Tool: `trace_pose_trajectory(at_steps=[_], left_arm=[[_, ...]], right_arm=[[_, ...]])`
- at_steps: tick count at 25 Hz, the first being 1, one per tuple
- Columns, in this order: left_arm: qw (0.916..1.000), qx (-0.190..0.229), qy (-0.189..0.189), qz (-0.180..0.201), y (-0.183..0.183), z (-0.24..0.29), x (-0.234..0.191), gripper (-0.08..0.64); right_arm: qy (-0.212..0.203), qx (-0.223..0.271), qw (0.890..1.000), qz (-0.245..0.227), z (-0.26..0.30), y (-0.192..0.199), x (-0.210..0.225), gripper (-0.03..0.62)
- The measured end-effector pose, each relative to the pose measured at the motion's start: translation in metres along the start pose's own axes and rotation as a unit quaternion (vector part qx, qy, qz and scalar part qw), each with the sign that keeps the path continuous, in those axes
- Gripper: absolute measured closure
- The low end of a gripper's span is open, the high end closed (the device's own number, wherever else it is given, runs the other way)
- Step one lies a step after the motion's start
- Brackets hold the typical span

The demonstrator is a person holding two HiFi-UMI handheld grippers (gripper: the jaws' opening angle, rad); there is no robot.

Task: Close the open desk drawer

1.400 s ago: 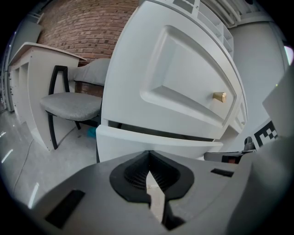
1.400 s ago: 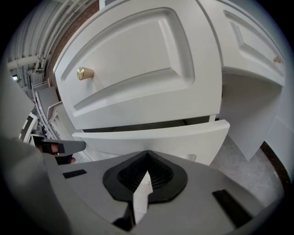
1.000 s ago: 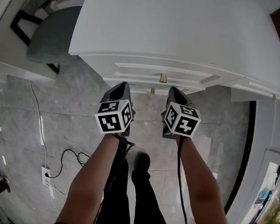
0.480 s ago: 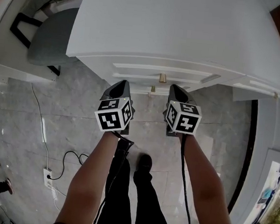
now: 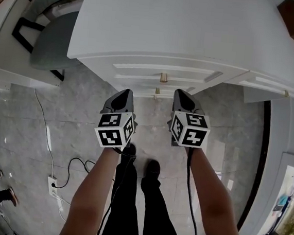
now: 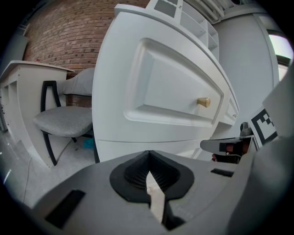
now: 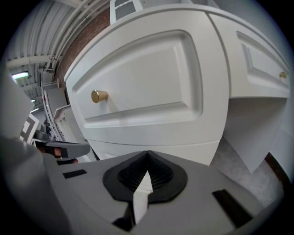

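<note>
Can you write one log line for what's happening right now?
left gripper: jaws shut, empty | right gripper: jaws shut, empty | drawer: untouched, ahead of both

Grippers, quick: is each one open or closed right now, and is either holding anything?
Left gripper: closed, holding nothing.
Right gripper: closed, holding nothing.

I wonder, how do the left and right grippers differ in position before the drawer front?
The left gripper faces the drawer front left of its brass knob; the right gripper faces it right of the knob. In the head view the right gripper reaches slightly nearer the desk than the left gripper. Both have jaws shut on nothing, and neither touches the drawer front.
</note>
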State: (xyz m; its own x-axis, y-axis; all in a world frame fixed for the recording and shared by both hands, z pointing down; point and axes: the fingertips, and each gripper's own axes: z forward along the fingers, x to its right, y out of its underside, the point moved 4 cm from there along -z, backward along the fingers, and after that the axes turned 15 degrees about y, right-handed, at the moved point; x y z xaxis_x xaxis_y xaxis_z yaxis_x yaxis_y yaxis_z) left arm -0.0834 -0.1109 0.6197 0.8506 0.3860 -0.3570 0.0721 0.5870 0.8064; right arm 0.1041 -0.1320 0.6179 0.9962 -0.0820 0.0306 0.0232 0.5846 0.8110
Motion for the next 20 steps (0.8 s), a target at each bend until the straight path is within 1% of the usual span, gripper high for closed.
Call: trace_pose_trajectory(at_steps=[7,10,13,20], left_arm=[[0.9999,0.011,0.004,0.010,-0.002,-0.040,0.025,0.551],[0.9999,0.013,0.004,0.010,-0.002,-0.056,0.036,0.551],[0.9998,0.009,0.004,0.018,-0.001,-0.067,0.049,0.551],[0.9990,0.014,0.014,0.040,-0.009,-0.100,0.082,0.551]], right_arm=[[-0.023,0.017,0.999,0.015,-0.049,-0.002,0.001,0.588],[-0.035,0.023,0.999,0.032,-0.071,-0.004,0.002,0.588],[-0.047,0.032,0.997,0.045,-0.094,-0.008,0.004,0.588],[-0.063,0.048,0.996,0.048,-0.135,-0.019,0.001,0.588]])
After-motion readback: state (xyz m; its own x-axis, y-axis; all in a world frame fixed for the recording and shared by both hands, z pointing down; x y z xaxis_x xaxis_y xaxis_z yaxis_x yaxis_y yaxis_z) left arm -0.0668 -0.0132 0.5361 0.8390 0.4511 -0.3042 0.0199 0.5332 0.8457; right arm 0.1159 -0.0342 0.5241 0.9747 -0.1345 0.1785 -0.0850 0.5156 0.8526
